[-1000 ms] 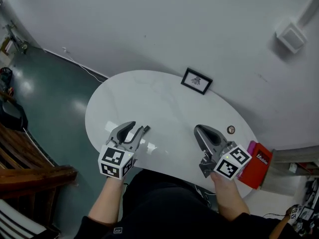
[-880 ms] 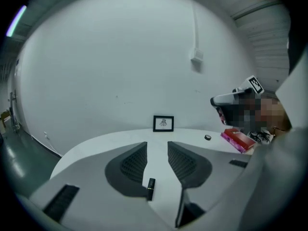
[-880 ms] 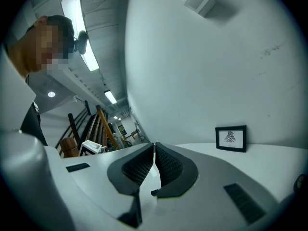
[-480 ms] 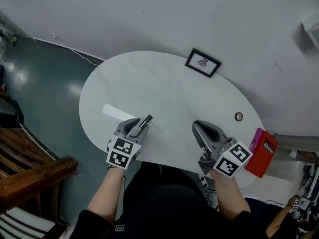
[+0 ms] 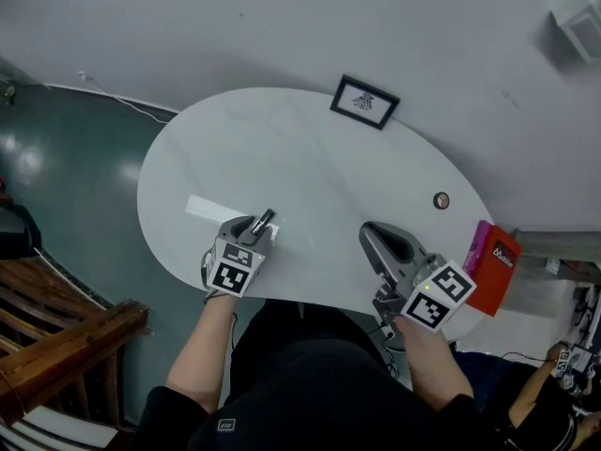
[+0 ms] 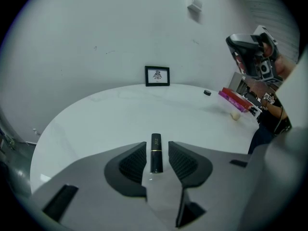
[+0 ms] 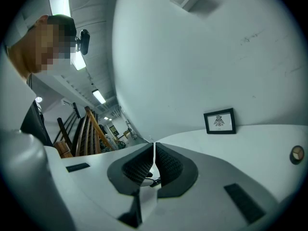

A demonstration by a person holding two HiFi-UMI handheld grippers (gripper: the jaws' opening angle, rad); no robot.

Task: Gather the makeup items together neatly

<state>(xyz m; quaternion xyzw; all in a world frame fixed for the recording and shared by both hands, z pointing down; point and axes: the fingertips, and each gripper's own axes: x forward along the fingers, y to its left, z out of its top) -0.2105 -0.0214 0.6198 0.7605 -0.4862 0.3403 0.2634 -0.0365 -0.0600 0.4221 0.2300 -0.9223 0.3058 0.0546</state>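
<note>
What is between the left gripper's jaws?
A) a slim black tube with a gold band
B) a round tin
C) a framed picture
A: the slim black gold-banded tube sits between the left gripper's jaws, which have just been opening and do not press it.

I look down on a white oval table [image 5: 310, 172]. At its far edge, top centre, a black-framed picture [image 5: 364, 101] leans against the wall. A red box [image 5: 495, 269] sits at the table's right edge. Dark wooden furniture [image 5: 66, 346] fills the lower left, on a teal floor [image 5: 66, 177].
</note>
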